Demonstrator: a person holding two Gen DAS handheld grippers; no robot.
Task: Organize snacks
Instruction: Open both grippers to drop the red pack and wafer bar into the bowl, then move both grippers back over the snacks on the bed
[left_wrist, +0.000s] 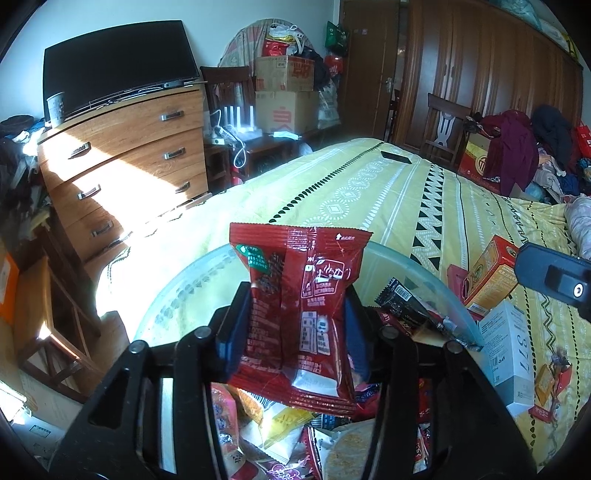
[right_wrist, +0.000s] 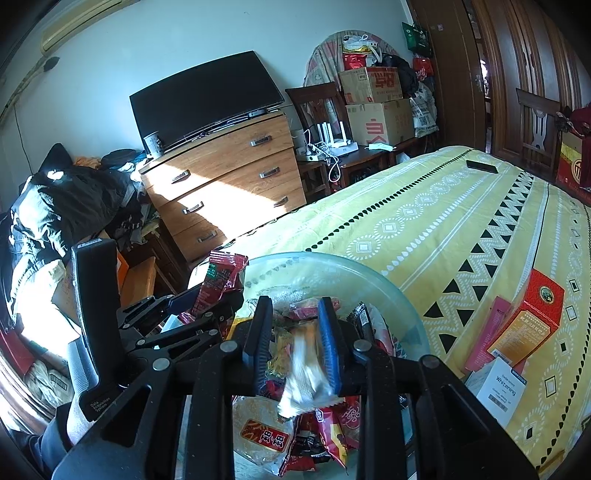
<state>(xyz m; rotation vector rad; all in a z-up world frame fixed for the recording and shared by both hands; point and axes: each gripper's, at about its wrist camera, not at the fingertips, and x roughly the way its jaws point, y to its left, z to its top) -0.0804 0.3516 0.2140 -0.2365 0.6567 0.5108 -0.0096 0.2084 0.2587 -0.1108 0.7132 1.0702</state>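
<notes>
Left gripper (left_wrist: 295, 325) perhaps loosely holds red packet (left_wrist: 299, 314) over bowl (left_wrist: 406, 262)

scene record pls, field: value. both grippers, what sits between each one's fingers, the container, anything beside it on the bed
left gripper: red snack packet upright between its fingers, above the bowl
right gripper: small white-and-orange packet between its fingers, blurred, above the bowl
container: clear glass bowl on the bed, holding a heap of mixed snack packets
surface: yellow patterned bedspread
beside bowl: orange-red box, white box
far end of bed: dark phone-like item
</notes>
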